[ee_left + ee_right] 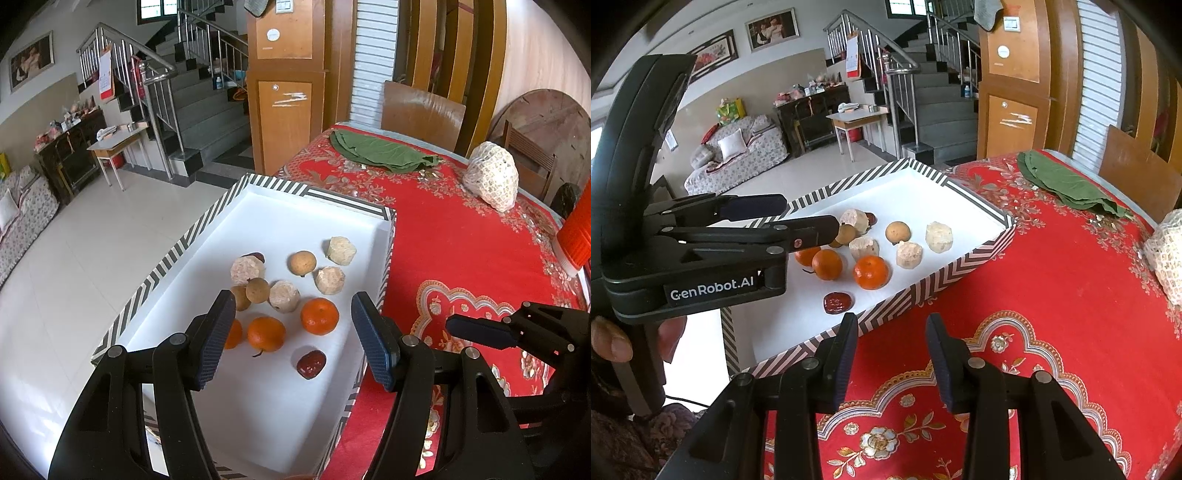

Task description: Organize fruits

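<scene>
Apparently the sorting has hardly begun, because all the fruits lie mixed together in one container and no group is separated yet. The striped box (207, 225) stands at the left edge of the desk (461, 236), which carries a red flowered cloth, and one side of the box seems to reach over that edge.

Inside the box, on its white bottom, I count three oranges (319, 315), three small brown round fruits (302, 262), four pale rough pieces (341, 250) and two dark red dates (311, 363). One date lies alone toward the near end; the other is half hidden behind a pale piece, toward the far end. The oranges are close to each other near the middle.

The left tongs (293, 339) hang above the box with the jaws apart and nothing between them. The right tongs (892, 360) are over the cloth just beside the box, only a little apart and also empty.

My judgement is that nearly everything is left: each kind must still be gathered into its own group. Farther on the desk lie green leaves (380, 151) and a white net bundle (491, 181), well apart from the box.
</scene>
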Demonstrator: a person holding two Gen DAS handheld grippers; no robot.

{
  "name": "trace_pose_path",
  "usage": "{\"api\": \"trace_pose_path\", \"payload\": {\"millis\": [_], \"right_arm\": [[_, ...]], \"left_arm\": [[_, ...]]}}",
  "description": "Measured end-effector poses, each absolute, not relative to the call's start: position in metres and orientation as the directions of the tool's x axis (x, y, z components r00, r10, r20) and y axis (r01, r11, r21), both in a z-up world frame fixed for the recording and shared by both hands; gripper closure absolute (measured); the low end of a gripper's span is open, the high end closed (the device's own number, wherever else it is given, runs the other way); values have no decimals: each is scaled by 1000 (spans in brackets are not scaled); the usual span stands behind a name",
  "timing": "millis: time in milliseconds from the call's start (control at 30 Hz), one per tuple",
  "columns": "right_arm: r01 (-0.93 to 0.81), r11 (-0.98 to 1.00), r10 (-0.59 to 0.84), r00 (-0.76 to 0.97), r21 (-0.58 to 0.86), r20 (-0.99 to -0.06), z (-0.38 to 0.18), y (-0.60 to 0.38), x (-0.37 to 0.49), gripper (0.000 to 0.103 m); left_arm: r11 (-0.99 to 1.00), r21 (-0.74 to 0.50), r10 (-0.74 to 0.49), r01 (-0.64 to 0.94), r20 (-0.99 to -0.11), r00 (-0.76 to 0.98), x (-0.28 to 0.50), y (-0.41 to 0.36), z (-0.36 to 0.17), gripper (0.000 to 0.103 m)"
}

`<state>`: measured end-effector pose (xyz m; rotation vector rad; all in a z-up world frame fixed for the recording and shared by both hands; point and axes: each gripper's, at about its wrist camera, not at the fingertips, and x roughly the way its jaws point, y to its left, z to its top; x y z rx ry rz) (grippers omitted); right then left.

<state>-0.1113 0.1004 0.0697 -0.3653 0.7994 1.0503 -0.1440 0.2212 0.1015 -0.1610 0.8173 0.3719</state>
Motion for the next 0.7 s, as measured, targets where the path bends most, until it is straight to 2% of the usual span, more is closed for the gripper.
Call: {"api": "trace_pose_path", "payload": {"millis": [700], "right_arm": [[-875,475,613,250,96,-749,64,103,-109,65]], "left_arm": [[917,21,291,-399,-720,630,-143,227,97,38]]}}
